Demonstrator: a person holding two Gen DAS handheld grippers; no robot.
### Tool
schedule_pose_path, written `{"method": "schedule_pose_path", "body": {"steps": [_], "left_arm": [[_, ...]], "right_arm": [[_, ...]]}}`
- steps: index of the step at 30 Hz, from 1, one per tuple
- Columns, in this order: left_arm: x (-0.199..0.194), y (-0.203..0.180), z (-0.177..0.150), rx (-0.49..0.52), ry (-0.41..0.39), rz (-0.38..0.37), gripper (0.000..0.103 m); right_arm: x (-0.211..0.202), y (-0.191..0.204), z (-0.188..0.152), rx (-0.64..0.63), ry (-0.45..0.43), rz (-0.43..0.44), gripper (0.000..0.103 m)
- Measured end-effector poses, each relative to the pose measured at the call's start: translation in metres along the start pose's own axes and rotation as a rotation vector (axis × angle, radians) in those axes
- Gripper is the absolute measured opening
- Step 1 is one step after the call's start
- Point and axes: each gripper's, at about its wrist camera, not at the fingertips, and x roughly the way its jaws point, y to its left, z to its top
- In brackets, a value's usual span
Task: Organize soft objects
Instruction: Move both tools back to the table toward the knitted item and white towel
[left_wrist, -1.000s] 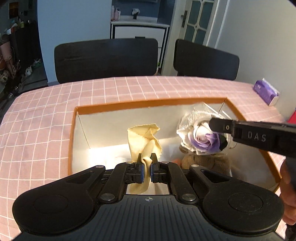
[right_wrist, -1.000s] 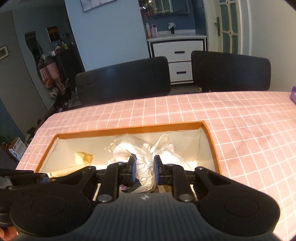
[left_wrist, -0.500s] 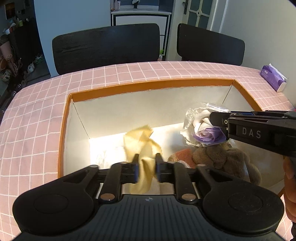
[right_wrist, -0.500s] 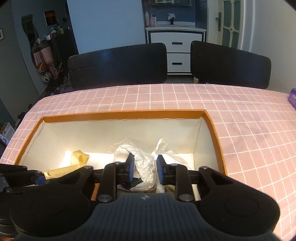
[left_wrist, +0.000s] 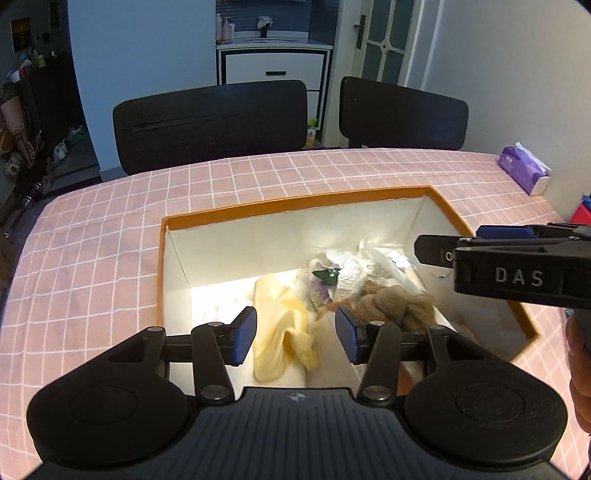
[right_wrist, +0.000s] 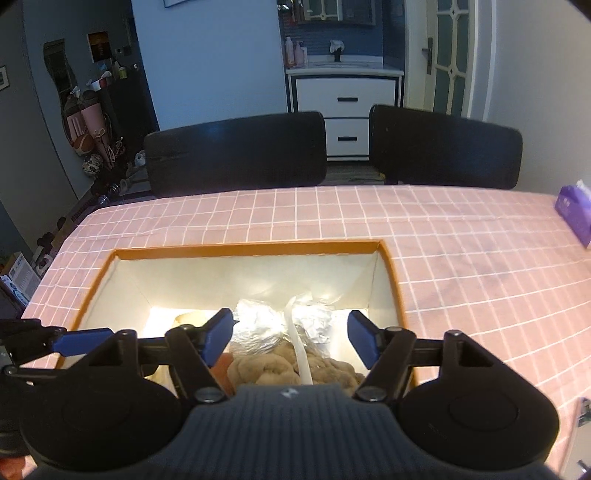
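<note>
The near wall of the box (left_wrist: 295, 201) is hidden behind both tools. The brown plush toy (right_wrist: 280, 365) is partly covered, and the wrapped flower (left_wrist: 332, 277) is hard to make out under its shiny wrap. Inside lie one yellow cloth (left_wrist: 280, 332), one flower and one toy. The left gripper (left_wrist: 295, 334) and the right gripper (right_wrist: 290, 338) are both spread wide above the box, holding nothing.
</note>
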Motion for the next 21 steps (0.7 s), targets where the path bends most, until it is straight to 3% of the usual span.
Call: {"method": "schedule_pose_path", "body": {"steps": [6, 13, 21], "left_arm": [[-0.03, -0.002, -0.012, 0.013, 0.011, -0.024, 0.059], [-0.074, -0.016, -0.045, 0.081, -0.045, -0.057, 0.059], [-0.115, -0.031, -0.089, 0.086, -0.114, -0.125, 0.059]], "right_arm": [[-0.043, 0.005, -0.014, -0.049, -0.012, 0.004, 0.077], [-0.087, 0.014, -0.048, -0.104, -0.045, 0.022, 0.081], [-0.114, 0.014, -0.098, -0.129, -0.014, 0.032, 0.082]]}}
